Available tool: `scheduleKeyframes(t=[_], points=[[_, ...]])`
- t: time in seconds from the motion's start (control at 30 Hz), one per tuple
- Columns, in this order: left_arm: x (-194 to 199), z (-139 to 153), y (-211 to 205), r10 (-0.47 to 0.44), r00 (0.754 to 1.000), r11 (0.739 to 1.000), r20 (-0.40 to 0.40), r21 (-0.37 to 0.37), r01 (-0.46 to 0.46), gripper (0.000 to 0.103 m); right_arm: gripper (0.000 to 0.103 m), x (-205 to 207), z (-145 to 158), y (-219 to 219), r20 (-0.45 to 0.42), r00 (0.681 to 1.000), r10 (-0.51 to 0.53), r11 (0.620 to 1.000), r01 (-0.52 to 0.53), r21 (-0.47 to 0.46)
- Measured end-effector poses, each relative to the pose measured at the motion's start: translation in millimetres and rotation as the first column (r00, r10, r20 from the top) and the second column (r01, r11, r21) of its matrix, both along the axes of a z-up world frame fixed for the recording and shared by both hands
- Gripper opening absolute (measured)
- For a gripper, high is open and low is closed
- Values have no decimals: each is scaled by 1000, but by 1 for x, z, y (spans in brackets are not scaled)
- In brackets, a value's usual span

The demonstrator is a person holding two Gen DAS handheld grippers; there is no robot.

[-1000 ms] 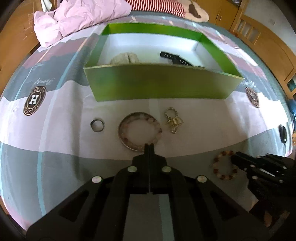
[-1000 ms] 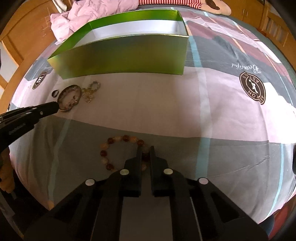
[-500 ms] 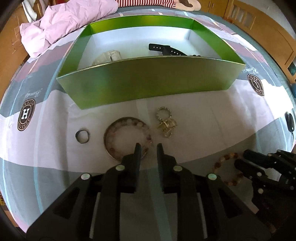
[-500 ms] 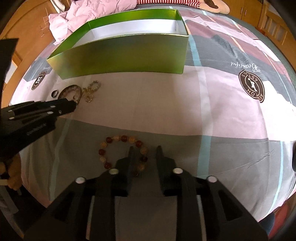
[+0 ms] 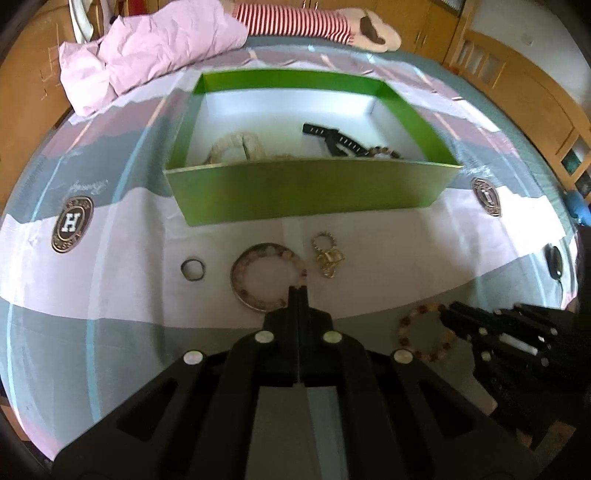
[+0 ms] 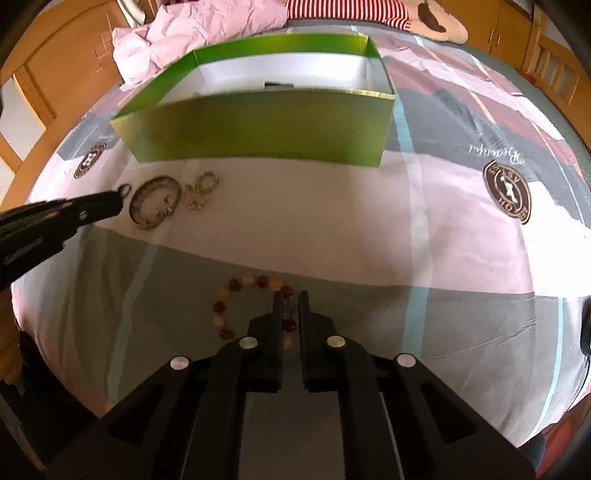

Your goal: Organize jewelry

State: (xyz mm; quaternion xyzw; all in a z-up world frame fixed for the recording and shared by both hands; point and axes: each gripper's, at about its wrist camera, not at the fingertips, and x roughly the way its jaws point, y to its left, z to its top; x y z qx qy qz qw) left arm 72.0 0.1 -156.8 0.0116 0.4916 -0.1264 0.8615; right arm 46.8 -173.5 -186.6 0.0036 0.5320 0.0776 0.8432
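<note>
A green box (image 5: 306, 192) stands open on the bed, with a black strap (image 5: 332, 136) and pale beads (image 5: 236, 146) inside. In front of it lie a small ring (image 5: 183, 268), a bangle (image 5: 236, 280) and a gold chain (image 5: 328, 258). My left gripper (image 5: 297, 290) is shut, its tips over the bangle's near rim; a pinch on the rim does not show. The bangle lies flat. My right gripper (image 6: 290, 295) has its jaws closing on the beaded bracelet (image 6: 236, 284), with beads between the fingers. In the left wrist view the right gripper (image 5: 448, 314) sits at that bracelet (image 5: 406, 325).
A crumpled pink quilt (image 5: 147, 48) and a red-striped cloth (image 5: 295, 20) lie behind the box. Wooden furniture (image 5: 535, 92) lines the right side. A small black object (image 5: 553, 258) sits near the bed's right edge. The patterned sheet spreads wide to the right of the box.
Both grippers stood open half a second ago and have shut again, the left at the bangle's rim, the right around the bead strand. The jewelry lies where it was.
</note>
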Motion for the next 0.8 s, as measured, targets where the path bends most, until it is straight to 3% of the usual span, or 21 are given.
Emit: scheduleKeyframes(t=[0.17,0.23,0.3,0.37,0.47,0.57,0.6,0.8], points=[[2,2,-2,-14,1000,1000,6,17,14,1,8,2,1,-4,-7,1000,-15,1000,15,2],[9,-5,-6,-17,1000,999,-8,31,17,9,8,1,-3,-5,-18,1000,-18,1000,18,3],[17,-15,-12,-27,999,999,-28,36,28,27,8,-1,-7,-4,-27,999,-19,1000,18,-3],[24,-25,-19,-30,999,997,-43,63,33,32,8,-1,-10,-4,-36,999,-20,1000,20,-4],[31,-39,-24,-36,996,996,-76,73,42,31,8,-2,-13,-6,-44,999,-22,1000,22,-3],[37,-49,-22,-17,995,996,-94,86,25,13,8,-3,-15,-7,-48,999,-25,1000,25,0],[38,-49,-20,-13,995,997,-97,74,21,12,8,-3,-15,-8,-48,999,-26,1000,26,1],[28,-30,-14,-17,998,998,-54,61,20,8,8,-1,-15,-6,-45,998,-31,999,31,6]])
